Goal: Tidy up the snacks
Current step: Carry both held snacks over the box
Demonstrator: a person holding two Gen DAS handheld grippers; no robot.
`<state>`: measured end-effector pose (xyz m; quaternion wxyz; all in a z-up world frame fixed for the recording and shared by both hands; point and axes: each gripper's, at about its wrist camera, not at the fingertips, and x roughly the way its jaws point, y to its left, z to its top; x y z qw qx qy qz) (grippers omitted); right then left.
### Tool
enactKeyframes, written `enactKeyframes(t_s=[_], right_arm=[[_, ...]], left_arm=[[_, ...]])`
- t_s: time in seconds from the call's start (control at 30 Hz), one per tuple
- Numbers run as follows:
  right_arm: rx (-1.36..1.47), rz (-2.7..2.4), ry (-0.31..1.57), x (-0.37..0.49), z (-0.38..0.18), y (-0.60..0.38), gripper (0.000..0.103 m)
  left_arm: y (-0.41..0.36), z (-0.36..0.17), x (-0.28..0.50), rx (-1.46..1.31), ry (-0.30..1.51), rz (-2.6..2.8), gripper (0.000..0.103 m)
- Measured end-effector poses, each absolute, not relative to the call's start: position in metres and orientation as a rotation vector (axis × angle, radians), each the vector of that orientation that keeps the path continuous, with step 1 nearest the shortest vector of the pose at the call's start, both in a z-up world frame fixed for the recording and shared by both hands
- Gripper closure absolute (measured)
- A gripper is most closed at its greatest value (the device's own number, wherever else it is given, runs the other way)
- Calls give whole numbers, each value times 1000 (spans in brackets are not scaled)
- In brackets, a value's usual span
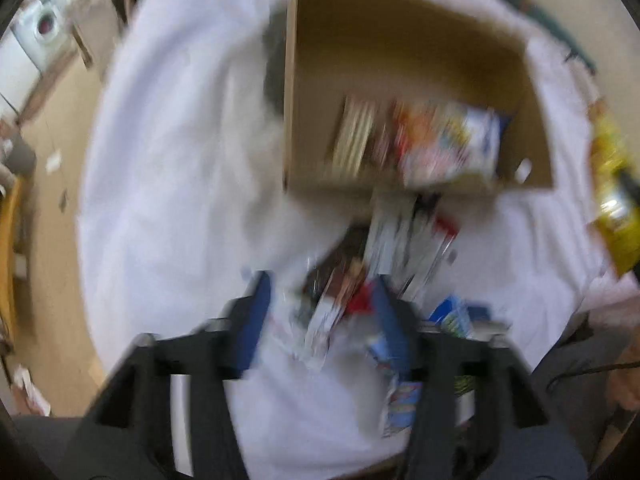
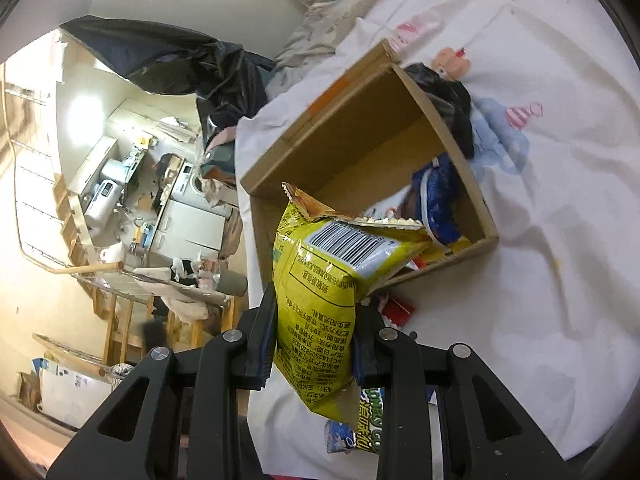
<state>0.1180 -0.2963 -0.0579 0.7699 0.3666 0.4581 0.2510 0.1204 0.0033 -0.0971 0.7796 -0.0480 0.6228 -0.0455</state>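
Gripping a yellow snack bag (image 2: 320, 288) between their closed pads, the right tongs (image 2: 316, 344) hold it upright in the air, its torn top and barcode facing the camera, just in front of an open cardboard box (image 2: 348, 152). The box sits on a bed spread with a white sheet (image 2: 540, 260) printed with cartoon figures; a blue packet (image 2: 438, 196) leans against its far wall and other wrappers lie along its near edge. A red packet (image 2: 398, 310) rests on the sheet just outside the box, and another printed bag (image 2: 368, 400) lies beneath the held one.

In the badly blurred left wrist view, the left tongs (image 1: 320, 300) stand open, pointing steeply down over a loose pile of snack packets (image 1: 400, 240) on the sheet (image 1: 180, 160) just before the box (image 1: 400, 60). Some of the packets lie between the blue pads (image 1: 254, 320), but nothing is clamped. Inside the box, several more packets (image 1: 420, 140) are gathered at its near wall. The yellow bag (image 1: 612, 184) shows at the right edge.
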Motion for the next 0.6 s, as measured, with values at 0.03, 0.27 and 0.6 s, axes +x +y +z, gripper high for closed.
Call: enactKeyframes(t_s=[0.03,0.27,0.6], right_arm=[[788,545,997,118,-59,-295,72],[773,529,1036,121,-67,-290,72],[771,545,1031,119,-62,-291,72]], left_arm=[[3,-110,121,-88,1380,-86,52],[-27,-138,124,46,1432,-166,92],[-5,-68,106,-54,1253,-130,92]])
